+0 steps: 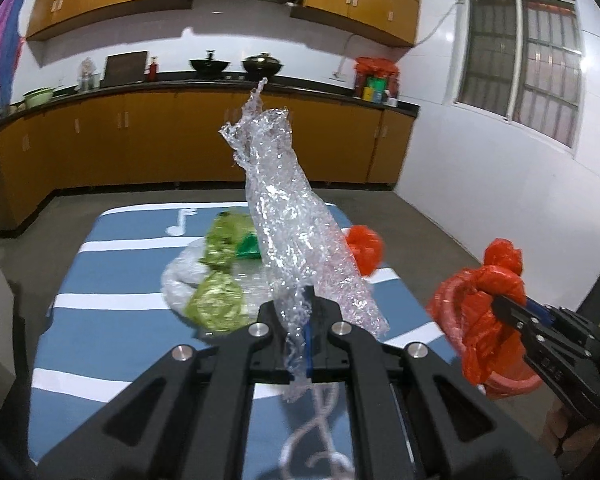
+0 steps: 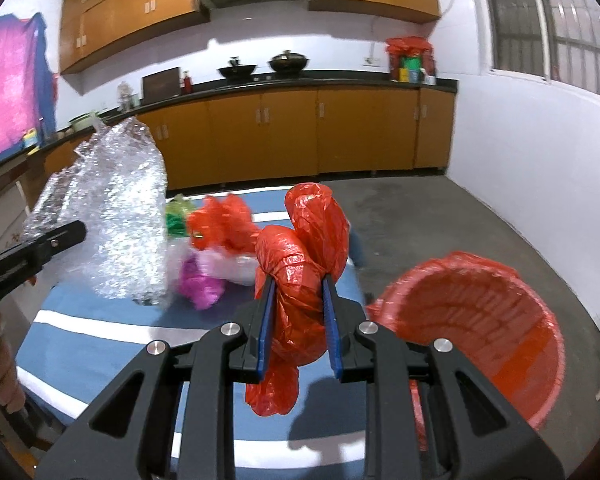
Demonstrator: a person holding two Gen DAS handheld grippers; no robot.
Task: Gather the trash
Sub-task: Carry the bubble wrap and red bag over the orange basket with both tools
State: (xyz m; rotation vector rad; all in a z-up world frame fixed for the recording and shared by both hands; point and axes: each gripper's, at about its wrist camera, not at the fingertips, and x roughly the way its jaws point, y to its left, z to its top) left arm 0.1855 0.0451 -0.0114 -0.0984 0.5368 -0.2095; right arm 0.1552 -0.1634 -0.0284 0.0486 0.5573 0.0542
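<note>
From the left wrist, a crumpled bubble wrap [image 1: 288, 216] is seen pinched in the closed left gripper [image 1: 307, 300], raised above the blue-striped table [image 1: 100, 280]. From the right wrist, a knotted red bag [image 2: 300, 264] is clamped between the right gripper [image 2: 300, 280] pads, beside the red-lined bin [image 2: 472, 328].
</note>
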